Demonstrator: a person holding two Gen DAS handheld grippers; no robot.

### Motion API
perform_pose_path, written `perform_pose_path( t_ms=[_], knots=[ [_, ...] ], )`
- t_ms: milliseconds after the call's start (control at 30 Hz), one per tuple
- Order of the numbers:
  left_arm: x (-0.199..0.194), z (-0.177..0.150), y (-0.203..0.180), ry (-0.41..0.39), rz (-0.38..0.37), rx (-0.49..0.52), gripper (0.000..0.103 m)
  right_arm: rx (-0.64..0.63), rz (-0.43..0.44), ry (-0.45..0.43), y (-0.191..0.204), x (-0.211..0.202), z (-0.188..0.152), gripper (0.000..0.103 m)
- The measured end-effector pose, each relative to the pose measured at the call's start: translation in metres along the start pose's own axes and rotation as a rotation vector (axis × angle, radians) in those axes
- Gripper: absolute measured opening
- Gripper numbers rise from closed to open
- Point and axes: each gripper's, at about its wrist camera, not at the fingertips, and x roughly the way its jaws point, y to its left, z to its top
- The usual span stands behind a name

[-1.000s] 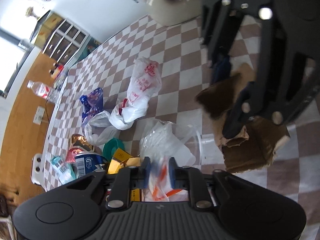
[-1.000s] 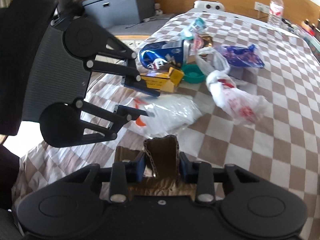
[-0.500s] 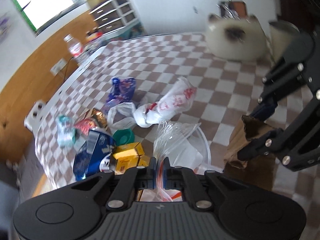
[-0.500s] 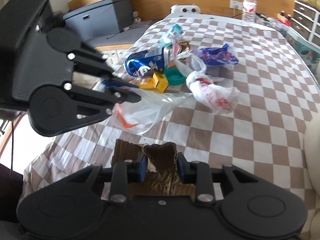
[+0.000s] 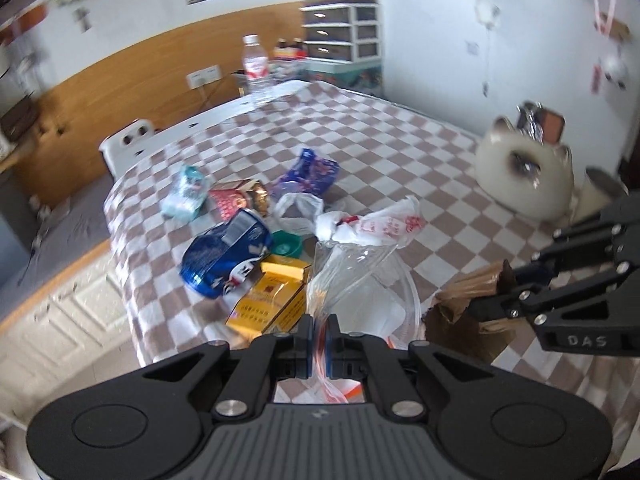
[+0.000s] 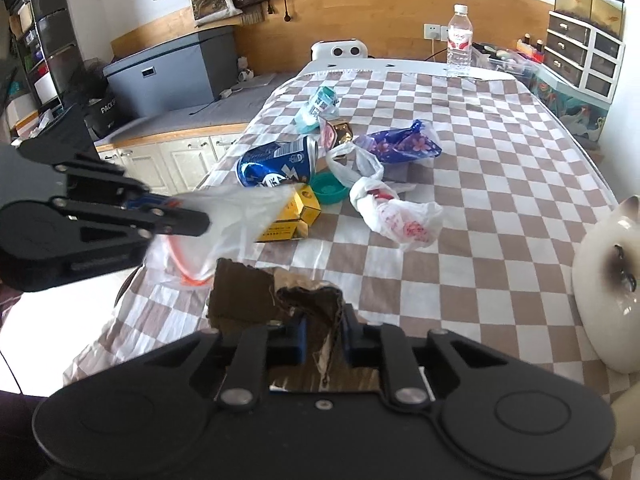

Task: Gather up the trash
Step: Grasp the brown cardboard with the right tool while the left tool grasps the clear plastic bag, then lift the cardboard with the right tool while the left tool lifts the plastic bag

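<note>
My left gripper (image 5: 318, 334) pinches the clear bag (image 5: 352, 276) at the near table edge; my right gripper (image 6: 324, 330) is closing on torn cardboard (image 6: 248, 294). Next, I judge: cardboard into bag.

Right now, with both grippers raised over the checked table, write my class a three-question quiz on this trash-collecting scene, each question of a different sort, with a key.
1. True or false: the left gripper is shut on the clear plastic bag.
2. What lies between the right gripper's closing fingers? A) blue can B) torn brown cardboard C) green lid
3. Fill in: the yellow box lies on the table beside the blue ____.

Key
1. True
2. B, the torn brown cardboard
3. can
</note>
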Motion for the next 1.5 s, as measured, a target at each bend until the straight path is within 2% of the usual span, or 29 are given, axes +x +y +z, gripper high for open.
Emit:
perform_pose_path(
  t_ms=[100, 167, 267, 333, 433, 667, 733, 833, 933, 1200, 1300, 1367, 1467, 1500],
  knots=[
    [-0.009, -0.009, 0.004, -0.009, 0.002, -0.051, 0.005, 0.024, 0.024, 0.019, 0.0, 0.005, -0.003, 0.021],
    [-0.012, -0.015, 0.006, -0.004, 0.0, -0.076, 0.005, 0.055, 0.031, 0.031, -0.001, 0.012, -0.008, 0.034],
    [-0.017, -0.024, 0.009, -0.001, 0.009, -0.105, 0.005, 0.071, 0.025, 0.045, 0.001, 0.022, -0.014, 0.04],
    [-0.021, -0.028, 0.011, -0.002, 0.018, -0.128, 0.005, 0.058, 0.006, 0.053, 0.004, 0.025, -0.016, 0.052],
    [-0.026, -0.036, 0.017, 0.0, 0.031, -0.163, 0.005, 0.041, 0.015, 0.046, 0.004, 0.025, -0.016, 0.063],
    [-0.038, -0.05, 0.03, 0.0, 0.066, -0.235, 0.005, -0.018, 0.015, 0.059, -0.014, 0.025, 0.0, 0.07],
    [-0.041, -0.052, 0.032, -0.002, 0.075, -0.247, 0.005, -0.061, 0.048, 0.084, -0.02, 0.025, 0.004, 0.076],
    [-0.044, -0.054, 0.034, -0.004, 0.085, -0.263, 0.005, -0.2, 0.111, 0.122, -0.019, 0.024, 0.003, 0.089],
    [-0.044, -0.054, 0.035, -0.003, 0.091, -0.277, 0.005, -0.33, 0.104, 0.148, -0.011, 0.028, -0.004, 0.096],
    [-0.04, -0.054, 0.035, 0.006, 0.09, -0.3, 0.005, -0.498, 0.059, 0.161, 0.0, 0.065, -0.012, 0.097],
    [-0.039, -0.055, 0.036, 0.005, 0.078, -0.316, 0.005, -0.472, 0.152, 0.191, -0.01, 0.08, -0.005, 0.097],
    [-0.038, -0.054, 0.036, 0.009, 0.075, -0.326, 0.005, -0.417, 0.203, 0.207, -0.018, 0.087, 0.0, 0.093],
    [-0.038, -0.055, 0.036, 0.016, 0.076, -0.347, 0.005, -0.362, 0.242, 0.196, -0.024, 0.085, 0.006, 0.078],
    [-0.038, -0.054, 0.037, 0.018, 0.075, -0.356, 0.005, -0.358, 0.238, 0.189, -0.025, 0.082, 0.007, 0.067]
  ],
)
